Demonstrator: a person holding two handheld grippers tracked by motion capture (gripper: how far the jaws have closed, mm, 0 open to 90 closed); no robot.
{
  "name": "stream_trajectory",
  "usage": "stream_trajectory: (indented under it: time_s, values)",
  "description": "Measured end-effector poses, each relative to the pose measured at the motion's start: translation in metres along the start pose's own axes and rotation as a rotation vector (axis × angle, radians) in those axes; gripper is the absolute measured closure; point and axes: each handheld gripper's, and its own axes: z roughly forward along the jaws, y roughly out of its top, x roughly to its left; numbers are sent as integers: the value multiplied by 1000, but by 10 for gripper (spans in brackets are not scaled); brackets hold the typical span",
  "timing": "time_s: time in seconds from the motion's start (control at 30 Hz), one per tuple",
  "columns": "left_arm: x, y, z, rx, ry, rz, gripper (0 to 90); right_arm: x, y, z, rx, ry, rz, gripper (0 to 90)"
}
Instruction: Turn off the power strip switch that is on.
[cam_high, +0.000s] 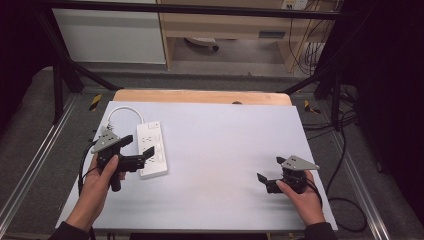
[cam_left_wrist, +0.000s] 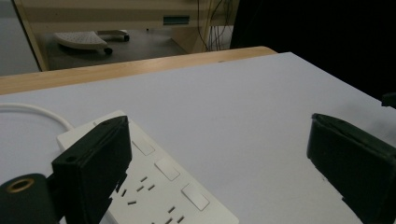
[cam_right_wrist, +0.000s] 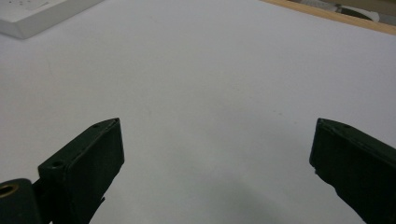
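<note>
A: Count it up: one white power strip (cam_high: 153, 149) on the pale matte sheet (cam_high: 225, 150), one white cable (cam_high: 122, 111) curling off its far end, two grippers.

B: Left gripper (cam_high: 146, 153) hangs over the strip's near end, jaws spread wide, nothing between them. Smooth flat plastic, rectangular, three square switches (cam_left_wrist: 166, 169) beside the slots.

A: Right gripper (cam_high: 264, 181), well apart at the sheet's right side, also spread, holding nothing.

B: Wooden table edge (cam_high: 200, 96) runs behind.
</note>
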Motion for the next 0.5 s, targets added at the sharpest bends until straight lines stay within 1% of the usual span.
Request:
stream_trajectory:
  time_s: [0.1,0.3,0.37,0.5]
  values:
    - [1,-1,-4,-5,3,-8,63,0,0,0,2,-1,0,36]
    - [3,-4,-13,-7,6,-9,63,0,0,0,-2,-1,2,36]
    - [4,-6,-16,-10,9,-16,63,0,0,0,-2,0,2,36]
    - [6,-9,-22,-7,11,-20,63,0,0,0,2,-1,2,36]
